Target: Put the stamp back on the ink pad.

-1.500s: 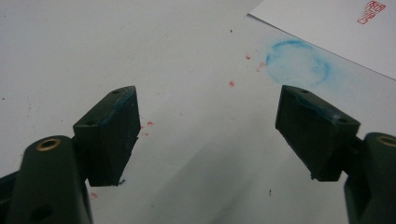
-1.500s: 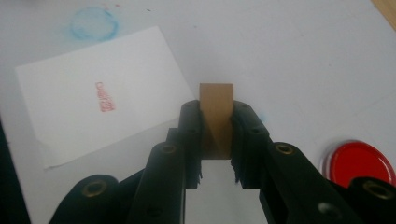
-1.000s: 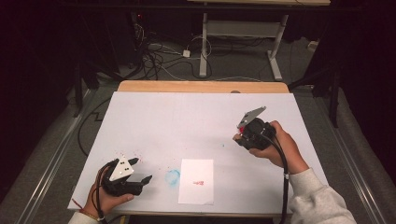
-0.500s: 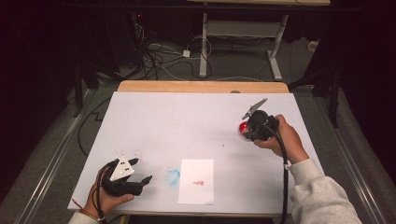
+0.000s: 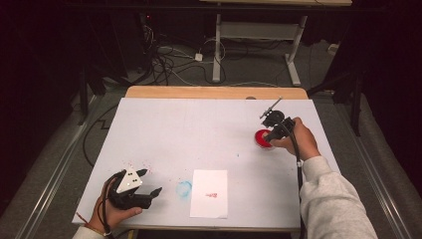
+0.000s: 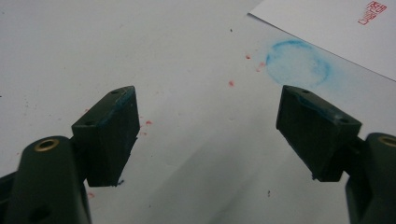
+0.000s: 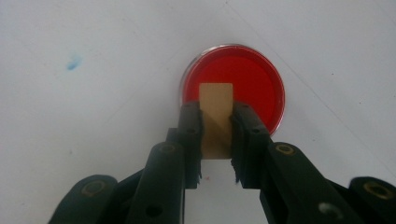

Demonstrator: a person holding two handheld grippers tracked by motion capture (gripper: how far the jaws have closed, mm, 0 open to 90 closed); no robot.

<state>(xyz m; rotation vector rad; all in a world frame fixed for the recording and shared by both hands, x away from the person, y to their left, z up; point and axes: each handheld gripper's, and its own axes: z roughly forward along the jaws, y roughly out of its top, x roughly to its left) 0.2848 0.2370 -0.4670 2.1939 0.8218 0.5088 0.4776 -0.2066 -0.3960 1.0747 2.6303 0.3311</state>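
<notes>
Left gripper (image 5: 149,183) resting on the bench (image 5: 199,129) near left, fingers (image 6: 109,133) wide apart and empty, just left of a blue ring (image 5: 184,188) and the paper (image 5: 209,193). At far right, right gripper (image 7: 216,133), fingers clamped on the stamp (image 7: 215,119) over the red ink pad (image 5: 262,139): best lowered square, pressed lightly, lifted straight. Stamp face hidden; contact with the pad cannot be told.

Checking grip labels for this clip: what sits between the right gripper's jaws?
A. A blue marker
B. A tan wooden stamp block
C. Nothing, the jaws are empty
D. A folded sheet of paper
B: in the right gripper view the right gripper is clamped on a tan wooden stamp block over the red ink pad.
</notes>
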